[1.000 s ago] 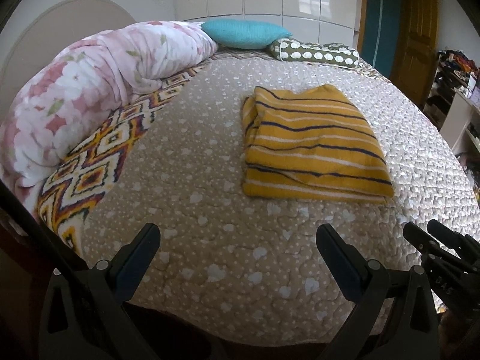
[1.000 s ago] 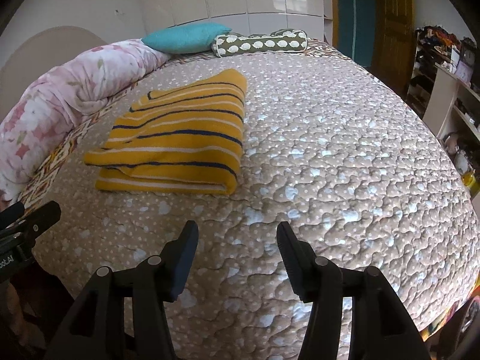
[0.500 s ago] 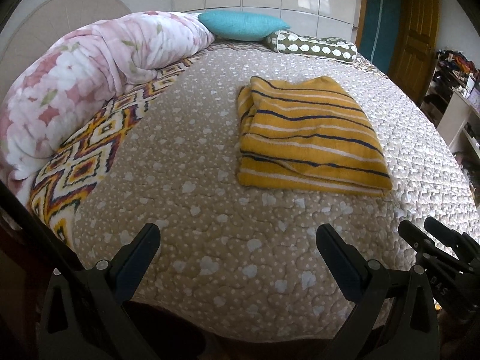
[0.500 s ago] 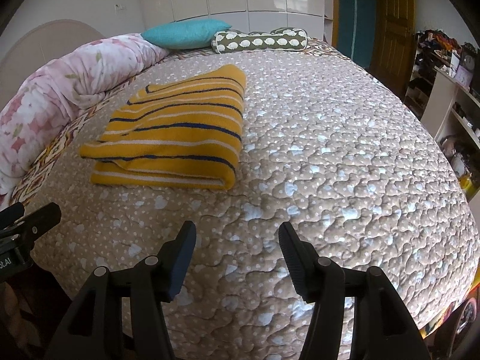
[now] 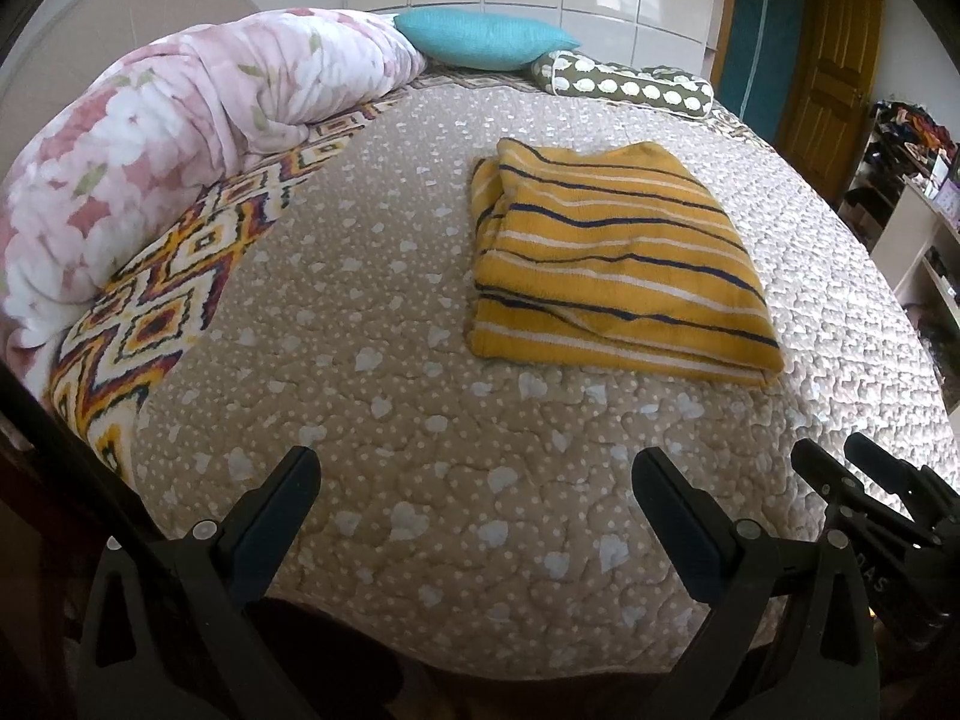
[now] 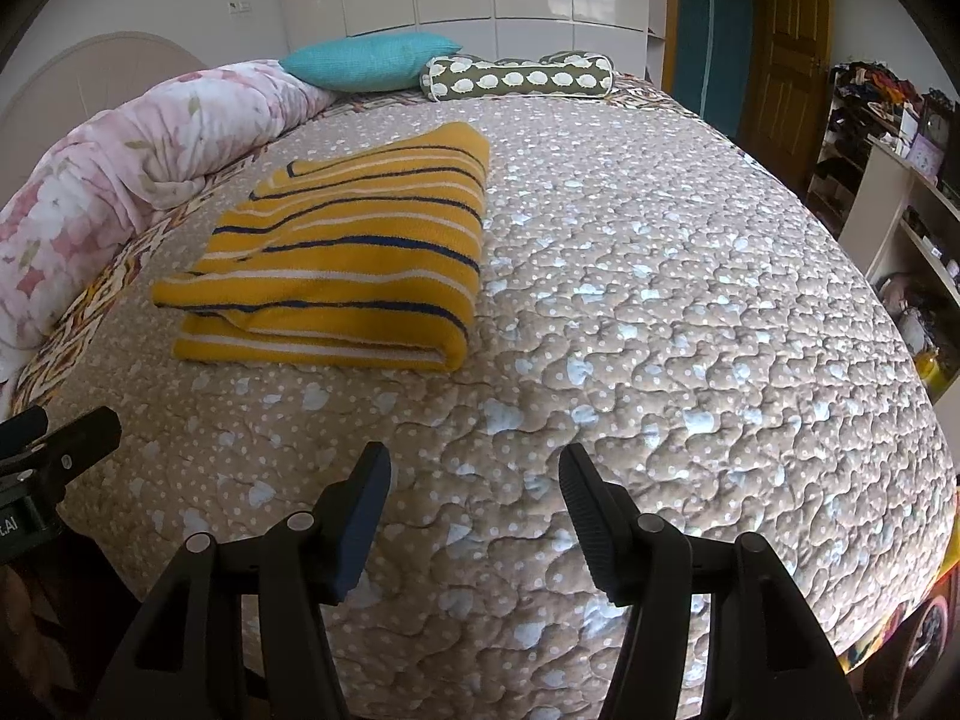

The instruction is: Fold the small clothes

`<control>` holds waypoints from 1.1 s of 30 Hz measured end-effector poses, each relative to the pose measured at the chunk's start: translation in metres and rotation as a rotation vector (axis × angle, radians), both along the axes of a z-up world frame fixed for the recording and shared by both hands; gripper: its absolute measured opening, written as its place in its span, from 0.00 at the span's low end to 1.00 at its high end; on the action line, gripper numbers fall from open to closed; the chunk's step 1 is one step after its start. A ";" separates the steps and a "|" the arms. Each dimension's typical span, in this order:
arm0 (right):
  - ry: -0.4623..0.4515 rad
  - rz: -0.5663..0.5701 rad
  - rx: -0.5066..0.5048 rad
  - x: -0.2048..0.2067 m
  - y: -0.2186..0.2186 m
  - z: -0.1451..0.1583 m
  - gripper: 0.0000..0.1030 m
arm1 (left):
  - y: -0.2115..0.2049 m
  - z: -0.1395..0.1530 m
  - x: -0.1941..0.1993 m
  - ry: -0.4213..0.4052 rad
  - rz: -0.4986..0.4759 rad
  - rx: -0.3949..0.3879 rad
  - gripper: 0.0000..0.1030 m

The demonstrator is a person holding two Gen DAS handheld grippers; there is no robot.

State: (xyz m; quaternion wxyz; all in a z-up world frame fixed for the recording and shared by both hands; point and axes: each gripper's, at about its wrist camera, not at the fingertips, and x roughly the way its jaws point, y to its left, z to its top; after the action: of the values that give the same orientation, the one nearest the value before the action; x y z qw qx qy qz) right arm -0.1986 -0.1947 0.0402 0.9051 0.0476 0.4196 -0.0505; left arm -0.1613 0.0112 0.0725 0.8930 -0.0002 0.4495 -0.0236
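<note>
Folded mustard-yellow knitted garment with navy and white stripes lying flat on the beige quilted bedspread with pale heart shapes, well ahead of the left tool and a little to its right; ahead and to the left of the right tool. Left tool spread wide, nothing between the pads, only bare quilt below. Right tool likewise wide, jaws just been opening, nothing between them either. Near edge of the bed falling away right under both tools. Broad open stretch of quilt between tools and garment, and a much larger bare stretch ahead and to the right of the right tool, out to the bed's rounded right edge. Folded edge of the garment turned toward the tools, layered edges on the left tool's side.

Off to the far left, rolled pink floral duvet along the bed's rim, over a zigzag-patterned orange and white blanket. Beyond the garment, turquoise cushion and olive bolster with white shapes at the far edge. White shelves with clutter to the right, beyond the bed.

Writing: partial white letters on each tool's body seen from the other's camera, too cut off to read whole.
</note>
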 end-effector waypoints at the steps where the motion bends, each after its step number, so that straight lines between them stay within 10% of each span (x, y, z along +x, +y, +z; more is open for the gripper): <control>1: 0.001 0.000 -0.001 0.000 0.000 0.000 0.61 | 0.000 0.000 0.000 0.002 0.000 -0.003 1.00; 33: 0.006 0.017 -0.033 0.001 0.000 -0.003 0.63 | -0.001 -0.009 0.002 0.042 0.003 -0.034 1.00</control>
State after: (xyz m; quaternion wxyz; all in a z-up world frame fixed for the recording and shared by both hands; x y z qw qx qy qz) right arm -0.1975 -0.1943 0.0376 0.9048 0.0291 0.4220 -0.0497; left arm -0.1591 0.0107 0.0633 0.8831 -0.0166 0.4679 -0.0296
